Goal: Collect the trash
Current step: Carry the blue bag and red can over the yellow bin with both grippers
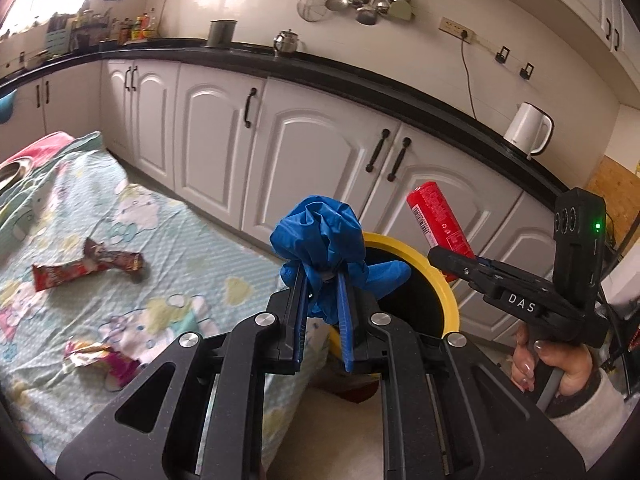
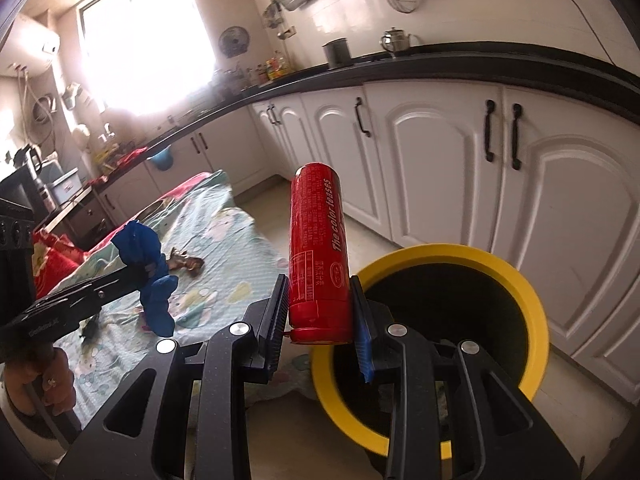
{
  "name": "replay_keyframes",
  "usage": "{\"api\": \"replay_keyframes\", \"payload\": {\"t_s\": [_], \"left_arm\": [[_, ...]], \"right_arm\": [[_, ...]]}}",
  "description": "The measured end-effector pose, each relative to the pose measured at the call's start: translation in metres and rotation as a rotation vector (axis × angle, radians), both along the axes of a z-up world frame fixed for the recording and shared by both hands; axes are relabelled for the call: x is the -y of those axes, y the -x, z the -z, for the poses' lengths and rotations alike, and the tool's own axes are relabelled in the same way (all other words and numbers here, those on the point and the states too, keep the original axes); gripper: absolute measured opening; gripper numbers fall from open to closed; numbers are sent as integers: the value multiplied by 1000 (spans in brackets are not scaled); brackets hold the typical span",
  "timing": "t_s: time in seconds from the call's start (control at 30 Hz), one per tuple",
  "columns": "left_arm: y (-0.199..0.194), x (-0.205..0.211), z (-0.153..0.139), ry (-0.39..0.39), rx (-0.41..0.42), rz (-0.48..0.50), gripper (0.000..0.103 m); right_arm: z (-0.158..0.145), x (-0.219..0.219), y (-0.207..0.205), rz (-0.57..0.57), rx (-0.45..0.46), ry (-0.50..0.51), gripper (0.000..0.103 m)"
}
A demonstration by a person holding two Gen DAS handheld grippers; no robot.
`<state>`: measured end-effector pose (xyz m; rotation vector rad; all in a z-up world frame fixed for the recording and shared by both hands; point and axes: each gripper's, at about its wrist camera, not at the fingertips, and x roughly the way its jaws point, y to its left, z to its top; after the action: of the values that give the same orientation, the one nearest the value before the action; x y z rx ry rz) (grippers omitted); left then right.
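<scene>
Item: red can [image 2: 318, 252], clenched near its base in the right tongs [image 2: 320, 308], just left of the yellow bin [image 2: 532, 300] rim; long axis near upright, top tilted slightly left. Left tongs [image 1: 320, 280] clenched on a crumpled blue glove [image 1: 320, 228] beside the bin. Advised: centre each over the bin mouth before release.

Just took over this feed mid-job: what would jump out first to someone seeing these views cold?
Two bright bits of trash held up near the yellow-rimmed bin: a crumpled blue glove pinched in the left gripper, and a red can standing upright in the right gripper. Behind them, snack wrappers lie on the patterned cloth.
</scene>
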<state>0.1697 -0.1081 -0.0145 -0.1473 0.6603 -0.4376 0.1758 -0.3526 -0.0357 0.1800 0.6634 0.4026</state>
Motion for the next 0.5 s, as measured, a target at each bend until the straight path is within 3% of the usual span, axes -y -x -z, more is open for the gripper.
{"api": "replay_keyframes", "payload": {"t_s": [0.5], "left_arm": [[-17, 50, 7, -24, -14, 79, 9]], "right_arm": [[14, 47, 6, 111, -30, -23, 28]]}}
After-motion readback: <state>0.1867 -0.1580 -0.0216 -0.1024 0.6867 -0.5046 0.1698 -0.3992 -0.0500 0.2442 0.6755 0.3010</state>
